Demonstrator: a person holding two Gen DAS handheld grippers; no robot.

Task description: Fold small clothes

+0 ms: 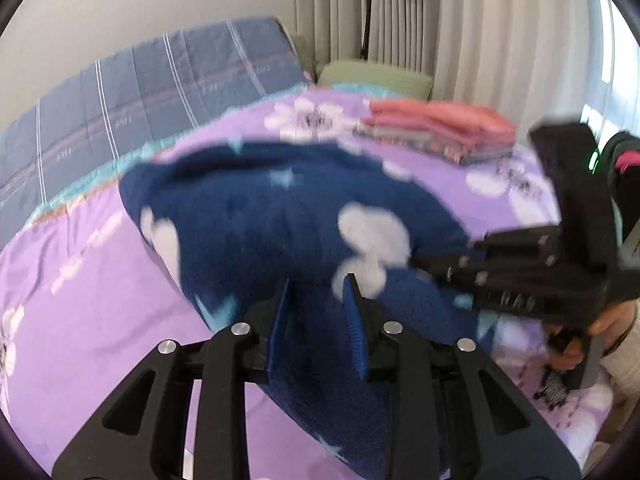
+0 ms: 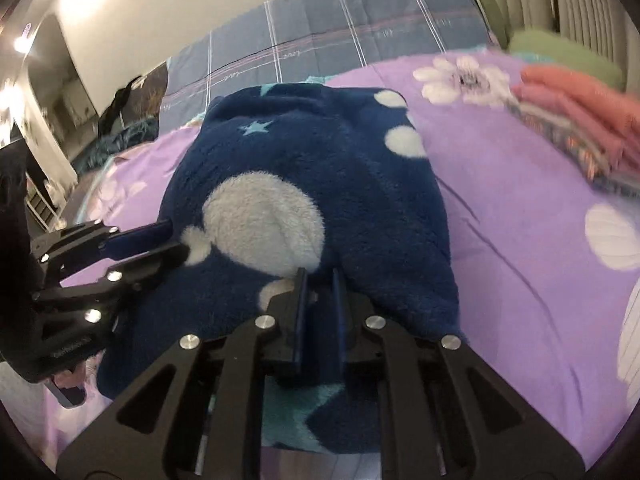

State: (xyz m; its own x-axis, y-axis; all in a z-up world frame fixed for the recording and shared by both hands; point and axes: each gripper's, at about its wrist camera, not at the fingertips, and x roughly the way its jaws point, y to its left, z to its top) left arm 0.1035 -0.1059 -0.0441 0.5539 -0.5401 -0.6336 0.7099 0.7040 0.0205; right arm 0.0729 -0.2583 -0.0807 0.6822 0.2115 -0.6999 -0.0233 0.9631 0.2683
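A navy fleece garment with white dots and pale blue stars lies on the purple flowered bedspread; it also shows in the right wrist view. My left gripper has its blue pads either side of the garment's near edge, closed on the fleece. My right gripper is pinched on the garment's near edge, with a narrow gap filled by fabric. Each gripper shows in the other's view: the right one and the left one.
A stack of folded pink and patterned clothes sits on the bedspread at the far right, also in the right wrist view. A blue striped quilt lies behind. A green cushion and curtains stand at the back.
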